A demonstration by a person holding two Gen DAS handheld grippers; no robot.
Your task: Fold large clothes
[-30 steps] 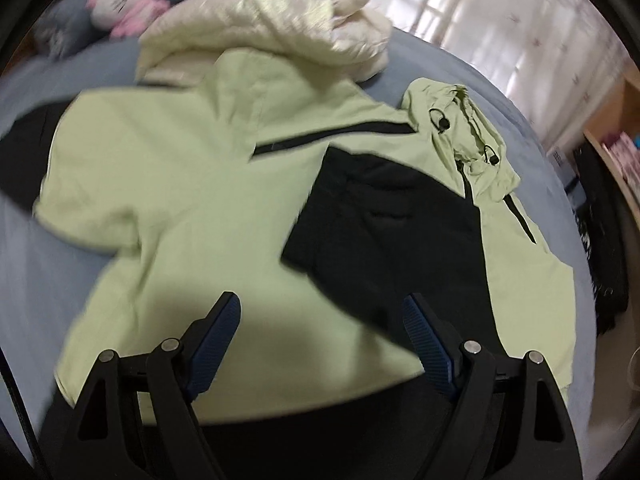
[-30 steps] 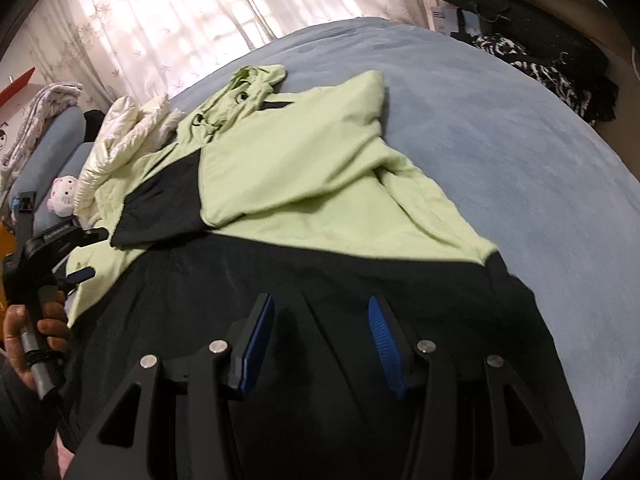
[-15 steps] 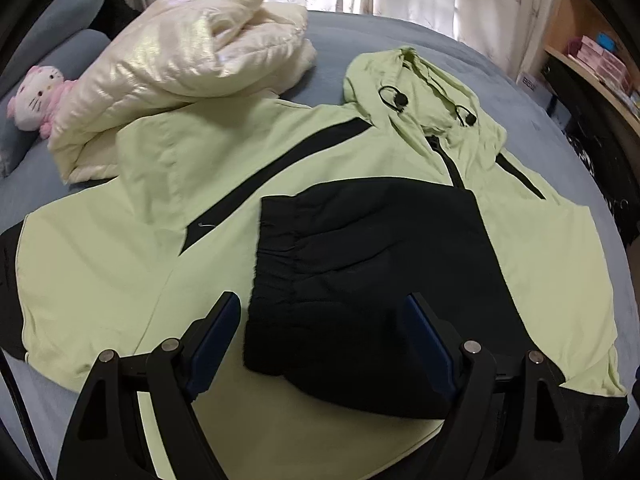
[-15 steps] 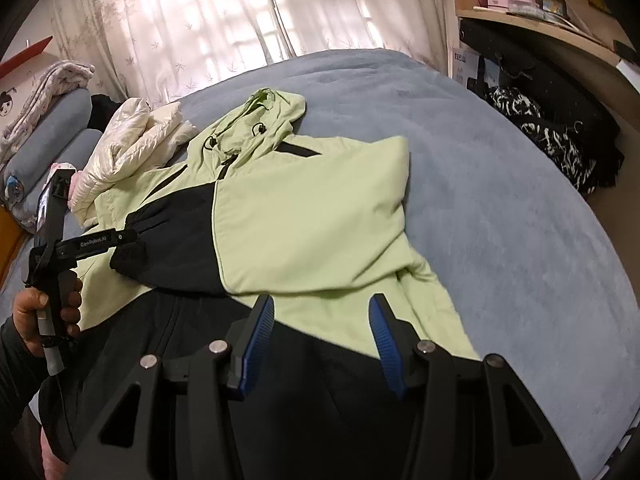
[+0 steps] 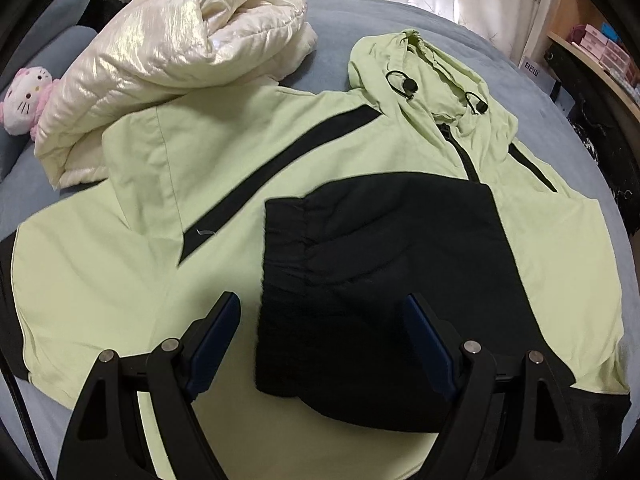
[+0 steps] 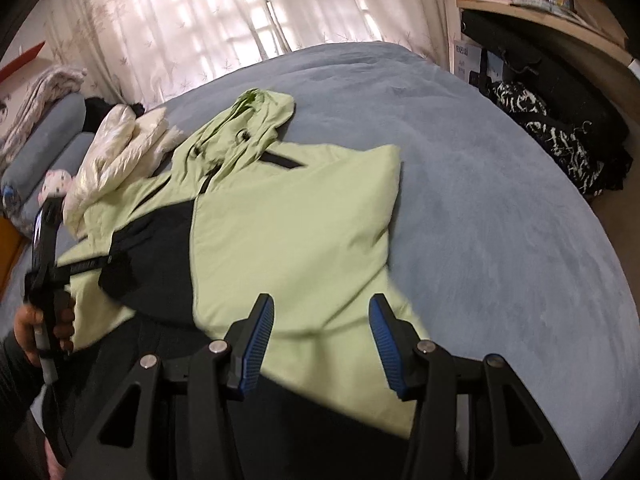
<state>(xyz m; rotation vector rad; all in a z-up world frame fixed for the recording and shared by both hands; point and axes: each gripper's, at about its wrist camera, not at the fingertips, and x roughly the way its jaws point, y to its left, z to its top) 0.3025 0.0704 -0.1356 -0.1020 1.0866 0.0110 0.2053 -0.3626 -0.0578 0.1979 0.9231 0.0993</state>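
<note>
A pale green hooded jacket with black panels (image 5: 168, 264) lies flat on a grey-blue bed (image 6: 480, 168), 1 black-cuffed sleeve folded across its chest. Above it, the left gripper (image 5: 323, 322) and right gripper (image 6: 322, 330) hang released, grasping nothing. A cream quilted puffer jacket (image 5: 160, 56) sits beside its hood.

The hooded jacket (image 5: 280, 184) is pale lime green with black panels, a black diagonal stripe across the chest and black toggles at the hood; its folded-over sleeve (image 5: 372, 276) is black. The puffer coat (image 5: 168, 52) is cream with a pearly sheen. The bed (image 6: 500, 200) is dusty blue-grey. The plush toy (image 5: 26, 98) is white and pink. The curtains (image 6: 200, 20) are white with a faint leaf print. Both grippers are black with blue fingers (image 6: 260, 340).
</note>
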